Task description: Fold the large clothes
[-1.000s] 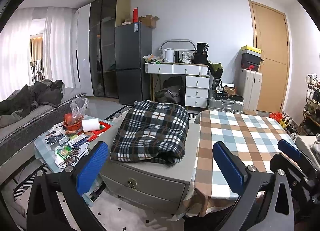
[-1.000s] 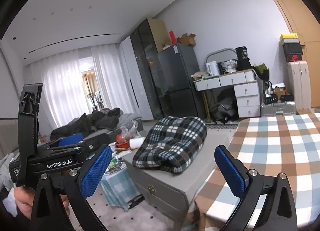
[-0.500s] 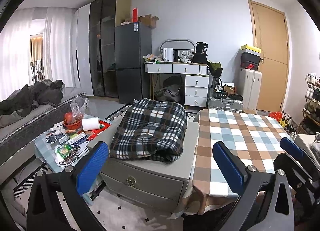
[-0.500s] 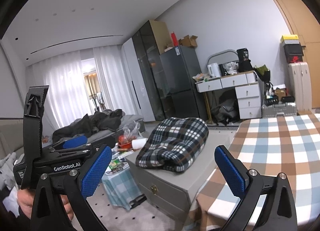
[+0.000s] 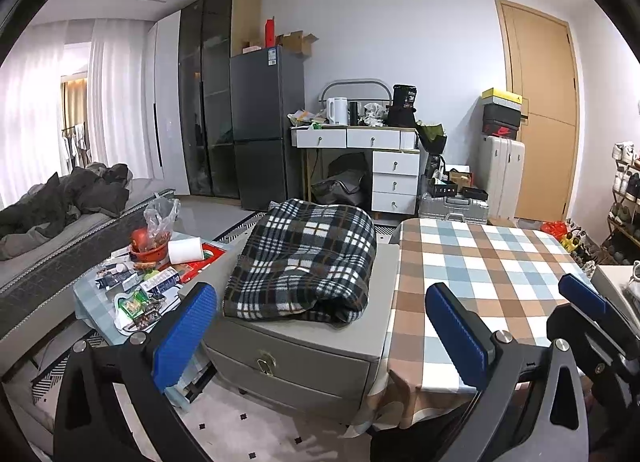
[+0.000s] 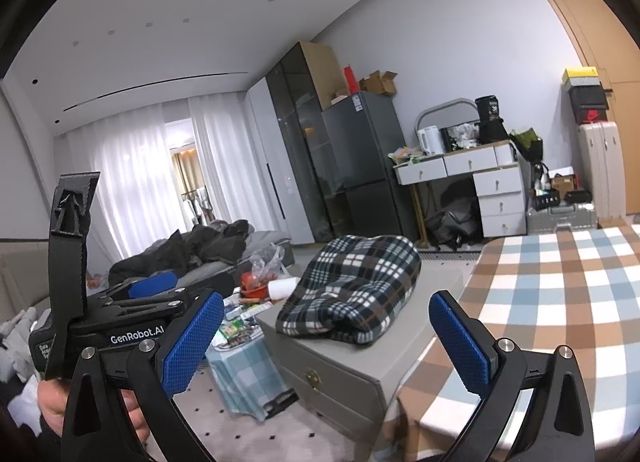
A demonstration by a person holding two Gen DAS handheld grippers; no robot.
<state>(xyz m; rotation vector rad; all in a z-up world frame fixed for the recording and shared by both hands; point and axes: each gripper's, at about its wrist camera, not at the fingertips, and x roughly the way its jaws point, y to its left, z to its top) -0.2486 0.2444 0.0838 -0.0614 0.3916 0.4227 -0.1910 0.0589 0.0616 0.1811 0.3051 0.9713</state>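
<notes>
A folded black, white and brown plaid garment (image 5: 304,262) lies on top of a grey drawer chest (image 5: 296,350), just left of a table with a brown and blue checked cloth (image 5: 488,262). My left gripper (image 5: 320,336) is held open in the air in front of the chest, short of the garment, with nothing between its blue pads. My right gripper (image 6: 328,342) is open too, level with the table's near corner. From there the garment (image 6: 352,290) lies ahead and apart from it. A hand (image 6: 52,402) holds the left gripper's body.
A low side table (image 5: 100,302) crowded with packets, a red bowl and a paper roll stands left of the chest. A sofa with dark clothes (image 5: 60,201) is further left. A fridge, a white desk and suitcases line the back wall. A shoe rack (image 5: 624,201) stands at the right.
Both grippers stay open and have only drifted slightly. The folded garment has not moved.
</notes>
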